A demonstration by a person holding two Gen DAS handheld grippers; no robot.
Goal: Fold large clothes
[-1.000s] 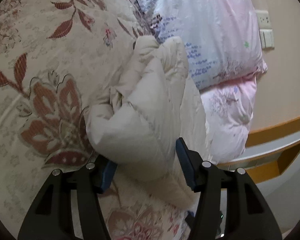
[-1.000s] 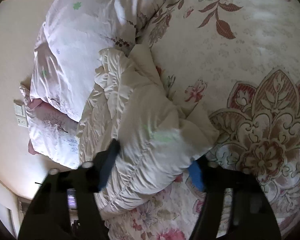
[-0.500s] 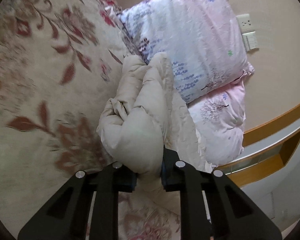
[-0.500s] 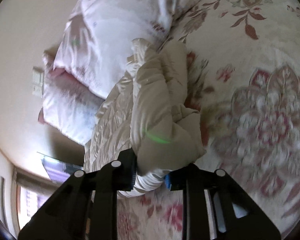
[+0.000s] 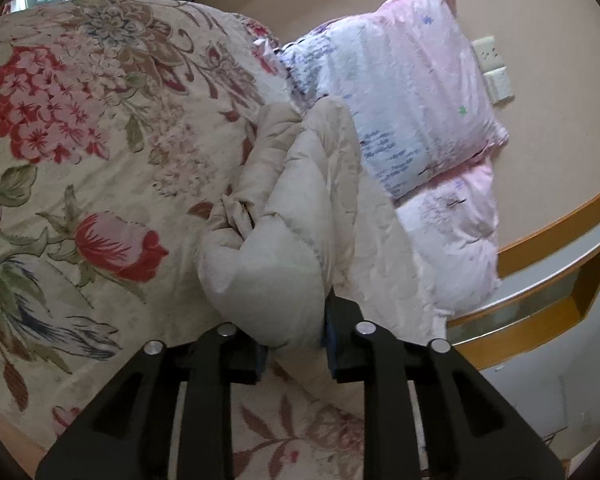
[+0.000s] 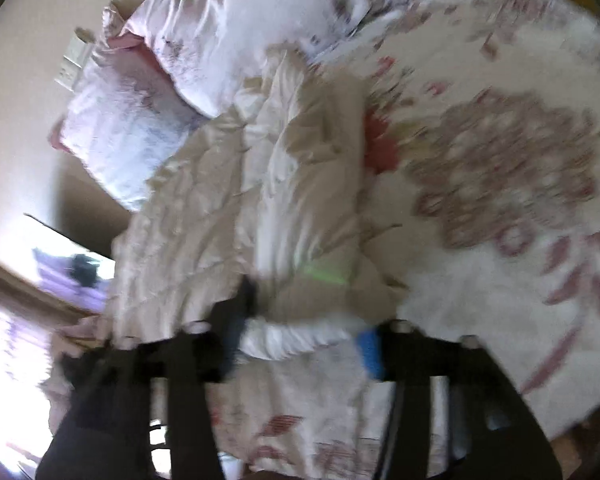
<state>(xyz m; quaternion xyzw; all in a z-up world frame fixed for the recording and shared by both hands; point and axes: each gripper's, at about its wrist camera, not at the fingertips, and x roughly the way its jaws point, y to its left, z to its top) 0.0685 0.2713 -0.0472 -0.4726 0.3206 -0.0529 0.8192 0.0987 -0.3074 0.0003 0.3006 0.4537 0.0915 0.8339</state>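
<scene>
A cream padded garment (image 5: 300, 208) lies bunched on the floral bedspread (image 5: 100, 140), close to the pillows. In the left wrist view my left gripper (image 5: 294, 344) pinches a puffy fold of it at the near end; its jaws are opening, and the pads still press the cloth. The blurred right wrist view shows the same garment (image 6: 300, 168) spread wider. There my right gripper (image 6: 306, 332) is opening, its jaws wide apart. A white hem of the garment lies loosely between them.
Two pink and white pillows (image 5: 400, 92) lean on the wall behind the garment. Wall sockets (image 5: 492, 68) are beside them. A wooden bedside shelf (image 5: 540, 292) runs along the bed's edge. A bright window (image 6: 12, 340) shows in the right wrist view.
Both grippers closed on the garment half a second ago. Now the right jaws have spread wide and the left have eased a little. Both views have shifted, and the right has rolled.
</scene>
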